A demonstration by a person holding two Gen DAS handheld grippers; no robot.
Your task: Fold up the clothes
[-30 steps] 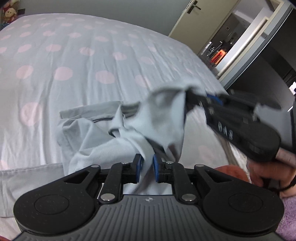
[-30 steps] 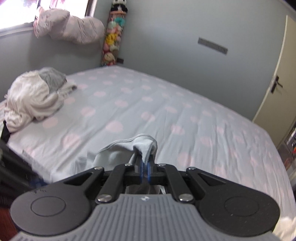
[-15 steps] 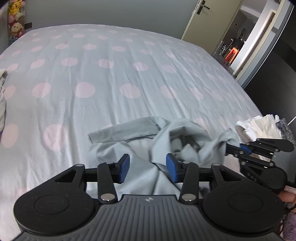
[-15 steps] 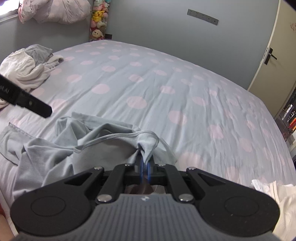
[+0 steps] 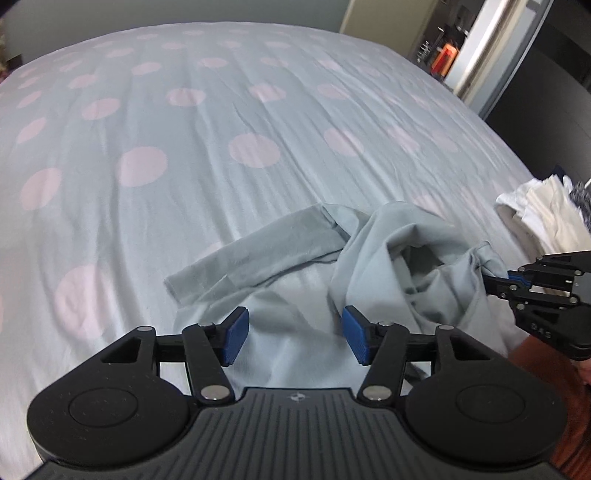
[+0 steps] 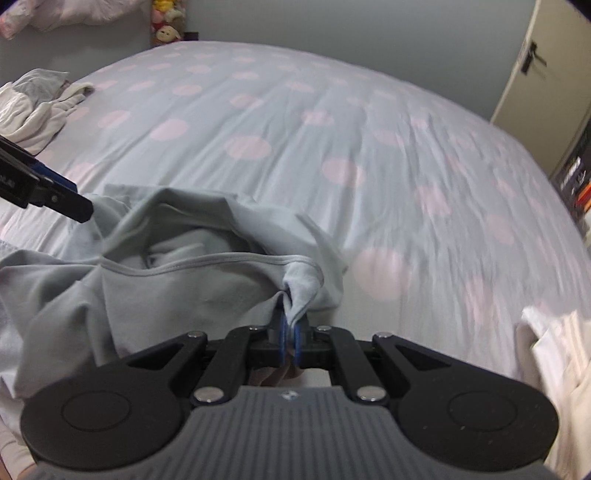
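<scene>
Working off the grey shirt as my landmark; it lies crumpled on the near part of the spotted bedspread.

Far left of the shirt, seen from my right wrist camera: a heap of pale clothes on the bedspread, cut off by the frame edge, so I can't tell how many pieces. Beyond it, against the wall, soft toys, too small to sort out.

Just left of the shirt's bunched middle, one sleeve lies flat, pointing away from the bundle.

My left gripper hangs over the shirt's near edge. Its jaws have just been opening and stand well apart, blue pads clear of the cloth; fabric lies below the gap, nothing pressed.

My right gripper is on the shirt's right side, jaws together and clamped on a fold by the seamed hem, which runs left from the pinch. In the left wrist view the same gripper pulls a peak of cloth up at the shirt's right end.

The shirt's inside is in shadow; I can't make out front from back.

Right of the shirt: a stack of white cloth, partly out of frame. No containers in view.

Motion blur smears the bedspread's right half.
</scene>
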